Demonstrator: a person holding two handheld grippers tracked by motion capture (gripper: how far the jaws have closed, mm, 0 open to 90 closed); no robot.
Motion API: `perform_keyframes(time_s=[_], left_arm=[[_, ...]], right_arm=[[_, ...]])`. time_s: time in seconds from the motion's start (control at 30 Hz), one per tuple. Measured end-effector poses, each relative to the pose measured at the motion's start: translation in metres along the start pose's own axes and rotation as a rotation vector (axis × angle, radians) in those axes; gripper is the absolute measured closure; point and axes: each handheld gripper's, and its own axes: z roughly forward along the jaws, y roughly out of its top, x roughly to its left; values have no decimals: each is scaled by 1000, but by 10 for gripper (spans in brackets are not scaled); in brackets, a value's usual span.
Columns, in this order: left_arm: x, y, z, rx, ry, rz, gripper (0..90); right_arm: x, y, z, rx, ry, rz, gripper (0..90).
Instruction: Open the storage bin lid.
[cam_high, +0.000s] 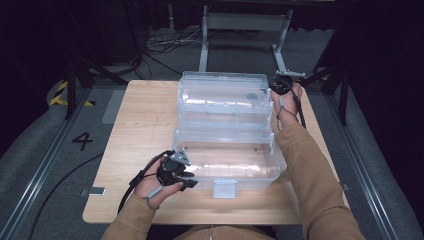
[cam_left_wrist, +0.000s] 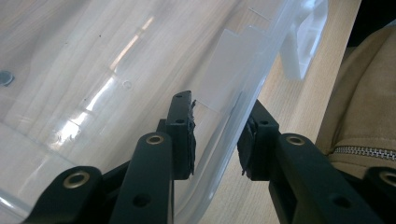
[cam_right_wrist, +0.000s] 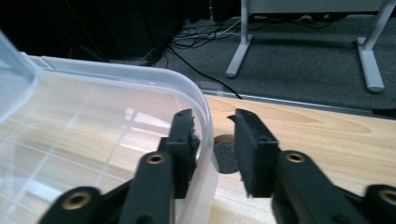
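A clear plastic box (cam_high: 250, 182) lies open on the wooden table (cam_high: 140, 125), its lid (cam_high: 222, 95) folded back flat behind the base. My left gripper (cam_high: 190, 177) is at the base's front left corner. In the left gripper view its jaws (cam_left_wrist: 220, 100) straddle the front wall (cam_left_wrist: 243, 84), one inside and one outside, with a gap showing at the inner pad. My right gripper (cam_high: 272, 89) is at the lid's far right corner. There its jaws (cam_right_wrist: 213, 114) stand apart on either side of the lid's curved rim (cam_right_wrist: 203, 102), not pressing it.
A white latch (cam_high: 224, 189) hangs at the middle of the box's front wall. Cables and a metal frame's legs (cam_high: 204, 45) lie on the dark floor beyond the table. A person's tan sleeves (cam_high: 310, 170) reach in from the near side.
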Motion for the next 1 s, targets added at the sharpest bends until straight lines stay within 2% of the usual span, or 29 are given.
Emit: perform_keyframes(time_s=[0.13,0.23,0.37,0.43,0.5,0.63,0.73,0.8,0.93,1.0], left_arm=[[1,1,0,4,-5,2,694],[0,1,0,1,-2,9,693],[3,1,-2,2,-16,-7,669],[4,1,-4,-8,-27,12,653],[6,0,-10,-41,-63,34,630],[10,-4,-25,-88,-109,29,591],[15,-7,-38,-103,-93,13,565],[17,-8,-43,-110,-92,11,559],[24,-9,-57,-148,-98,3,529],[29,-10,-62,-162,-83,-11,523]], right_arm=[[1,3,-8,-7,-10,-6,576],[2,4,-16,-25,-26,-19,557],[-2,7,-30,-57,-40,-27,532],[-3,7,-37,-65,-43,-30,526],[-4,8,-44,-78,-38,-34,518],[-2,11,-61,-99,-28,-54,498],[2,12,-76,-126,-12,-92,490],[3,12,-80,-130,-9,-102,492],[9,6,-101,-130,22,-140,491],[11,2,-112,-137,32,-168,487]])
